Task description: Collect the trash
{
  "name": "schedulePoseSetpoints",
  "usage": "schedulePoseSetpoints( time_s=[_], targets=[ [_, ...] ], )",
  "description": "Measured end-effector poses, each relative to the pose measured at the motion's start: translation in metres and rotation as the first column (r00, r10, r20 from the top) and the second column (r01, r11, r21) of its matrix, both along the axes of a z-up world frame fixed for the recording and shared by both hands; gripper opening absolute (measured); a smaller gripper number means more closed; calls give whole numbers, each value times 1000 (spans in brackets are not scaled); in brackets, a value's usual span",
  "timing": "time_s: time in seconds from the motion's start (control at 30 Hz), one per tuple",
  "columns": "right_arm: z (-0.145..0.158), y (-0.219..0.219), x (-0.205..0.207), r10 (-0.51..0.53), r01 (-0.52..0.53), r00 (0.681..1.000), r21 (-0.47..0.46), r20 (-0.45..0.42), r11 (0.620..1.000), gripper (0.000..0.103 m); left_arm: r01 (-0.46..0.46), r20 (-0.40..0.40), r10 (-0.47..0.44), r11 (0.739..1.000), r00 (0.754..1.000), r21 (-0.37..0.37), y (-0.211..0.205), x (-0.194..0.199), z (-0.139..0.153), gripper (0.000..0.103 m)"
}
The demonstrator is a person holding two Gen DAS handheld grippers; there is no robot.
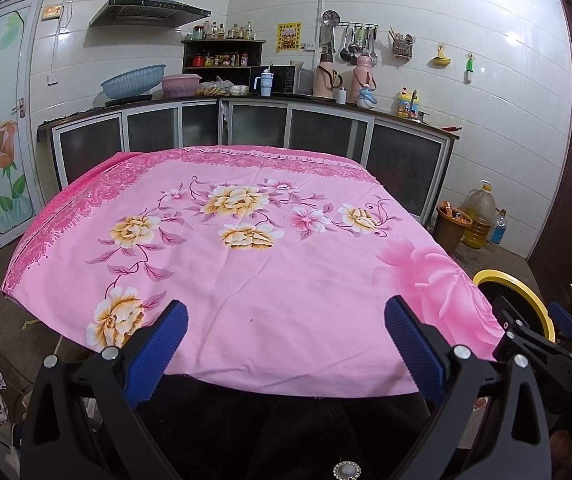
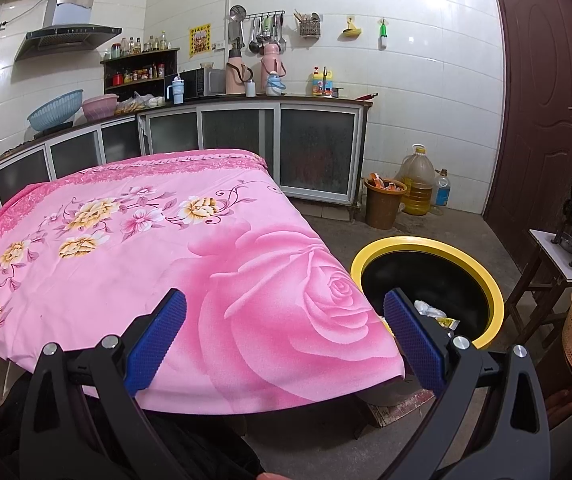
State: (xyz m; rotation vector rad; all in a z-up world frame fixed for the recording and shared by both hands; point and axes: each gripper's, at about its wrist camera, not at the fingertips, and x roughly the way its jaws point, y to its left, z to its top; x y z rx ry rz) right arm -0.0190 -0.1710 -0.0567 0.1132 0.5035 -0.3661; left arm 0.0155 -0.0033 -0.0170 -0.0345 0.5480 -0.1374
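Left gripper (image 1: pixel 286 316): hovering at the table's near edge, jaws gaping wide, gripping nothing.
Right gripper (image 2: pixel 285 308): hanging over the table's near right corner, jaws spread wide, carrying nothing.
Table (image 1: pixel 246 280): wearing a pink floral cloth.
Bin (image 2: pixel 486 280): standing on the floor just right of the table.
Trash (image 2: pixel 432 312): lying inside the bin.

Pink floral tablecloth (image 1: pixel 246 264) covers the whole table up close. On the far counter (image 1: pixel 326 100) there's a blue basket (image 1: pixel 133 79), a pink bowl (image 1: pixel 181 84), a microwave (image 1: pixel 286 79) and two pink thermoses (image 1: pixel 326 80). A big oil jug (image 2: pixel 417 182) sits on the floor far right by the brown door (image 2: pixel 546 100).
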Motion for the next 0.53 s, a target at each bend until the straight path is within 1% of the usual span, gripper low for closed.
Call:
schedulePoseSetpoints(
  time_s=[0.27, 0.53],
  targets=[
    [-1, -1, 0, 3, -3, 1000, 0, -3, 1000, 95, 4, 29, -4, 1000, 1000, -15, 1, -6, 1, 95],
    [-1, -2, 1, 4, -4, 1000, 1, -4, 1000, 95, 2, 14, -2, 1000, 1000, -6, -1, -4, -1, 95]
  ],
)
